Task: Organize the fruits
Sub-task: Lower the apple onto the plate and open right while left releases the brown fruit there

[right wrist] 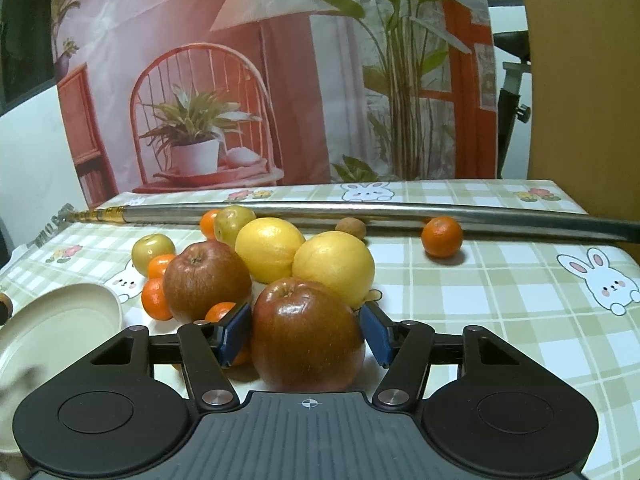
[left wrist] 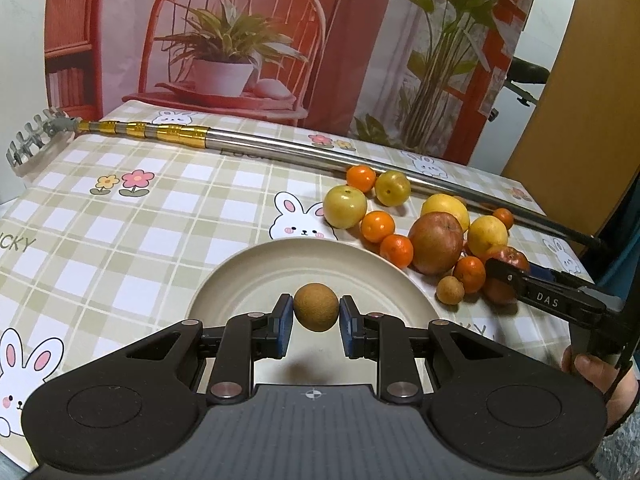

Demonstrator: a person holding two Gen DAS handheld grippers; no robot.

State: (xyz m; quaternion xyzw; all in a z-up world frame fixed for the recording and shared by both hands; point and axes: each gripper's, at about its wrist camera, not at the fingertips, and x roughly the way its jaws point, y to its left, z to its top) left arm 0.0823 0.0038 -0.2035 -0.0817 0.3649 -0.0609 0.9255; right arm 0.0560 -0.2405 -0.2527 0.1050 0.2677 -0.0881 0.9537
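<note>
Transfer step: left gripper, jaws clamped on a small brown fruit above the plate; right gripper jaws around a red apple (on the worktop), pads touching. Next: release, lift.

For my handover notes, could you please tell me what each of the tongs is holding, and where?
Left tongs pinch a small brown fruit by its sides above the plate. Right tongs flank a red apple at its widest part.
</note>
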